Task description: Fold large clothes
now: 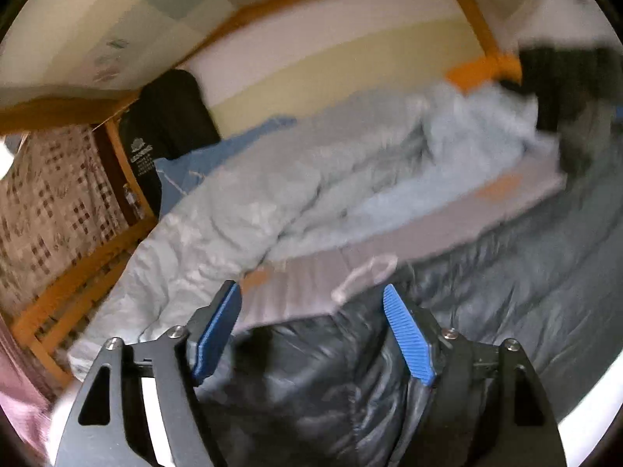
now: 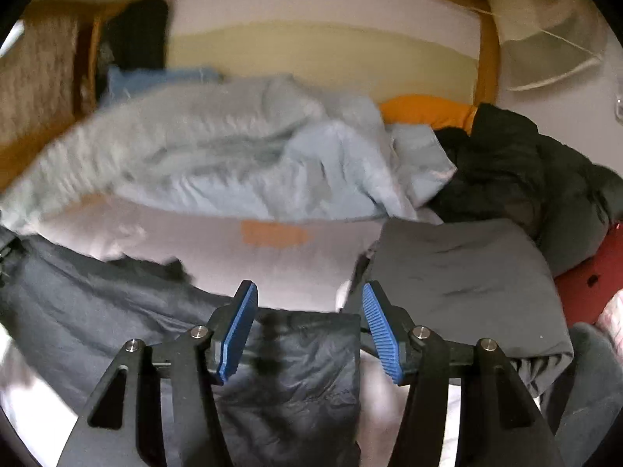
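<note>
Blue ribbed pads line both grippers, and both sets of jaws stand apart with nothing clamped. The left gripper [image 1: 311, 330] hangs above a fold of the dark quilted jacket [image 1: 319, 389], pads clear of the fabric. The right gripper [image 2: 309, 329] is likewise spread over another part of the same garment [image 2: 296, 369], which lies slack below and between its fingers without being pinched. The jacket rests on the pale mattress cover [image 2: 241, 257], nearest the cameras. Beyond the jacket lies a crumpled light blue duvet [image 2: 218, 155]. Right of the jacket sits a folded grey garment [image 2: 459, 280], with a black coat heap [image 2: 506, 163] behind it. Farthest from the jacket stands the wooden bed frame [image 2: 488, 50].
</note>
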